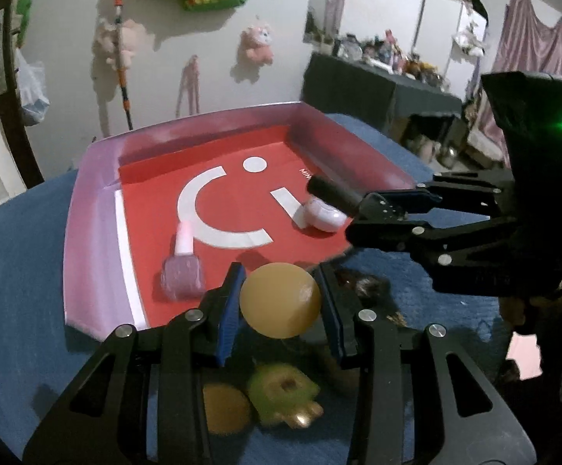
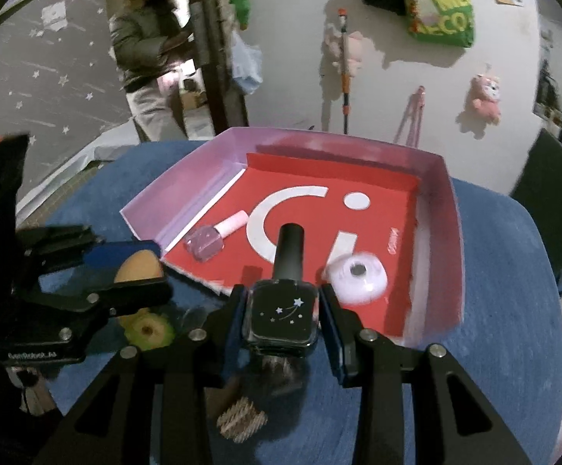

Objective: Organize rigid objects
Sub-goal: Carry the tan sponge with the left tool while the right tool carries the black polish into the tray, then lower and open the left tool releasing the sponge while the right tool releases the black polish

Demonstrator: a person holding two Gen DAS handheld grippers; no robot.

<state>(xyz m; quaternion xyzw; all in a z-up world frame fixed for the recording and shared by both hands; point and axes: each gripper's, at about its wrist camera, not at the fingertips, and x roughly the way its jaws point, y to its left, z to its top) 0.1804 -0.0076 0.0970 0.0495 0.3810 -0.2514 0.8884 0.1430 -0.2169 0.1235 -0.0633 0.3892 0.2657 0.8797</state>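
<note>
My left gripper (image 1: pixel 280 300) is shut on a round tan ball (image 1: pixel 279 299), held at the near edge of the red tray (image 1: pixel 87 209); it also shows in the right wrist view (image 2: pixel 133 267). My right gripper (image 2: pixel 281 310) is shut on a black nail polish bottle (image 2: pixel 283 310) with white stars, just over the tray's near edge (image 2: pixel 451 255); the bottle's cap shows in the left wrist view (image 1: pixel 331 192). In the tray lie a pink nail polish bottle (image 1: pixel 184 267) (image 2: pixel 211 240) and a white round case (image 1: pixel 321 213) (image 2: pixel 358 277).
On the blue cloth (image 1: pixel 21 271) below the grippers lie a green toy (image 1: pixel 283 391) (image 2: pixel 147 329), a yellow-brown round piece (image 1: pixel 224 409), a dark fuzzy thing (image 2: pixel 279 368) and a ridged tan block (image 2: pixel 240 420). A person (image 2: pixel 145 50) stands in the doorway behind.
</note>
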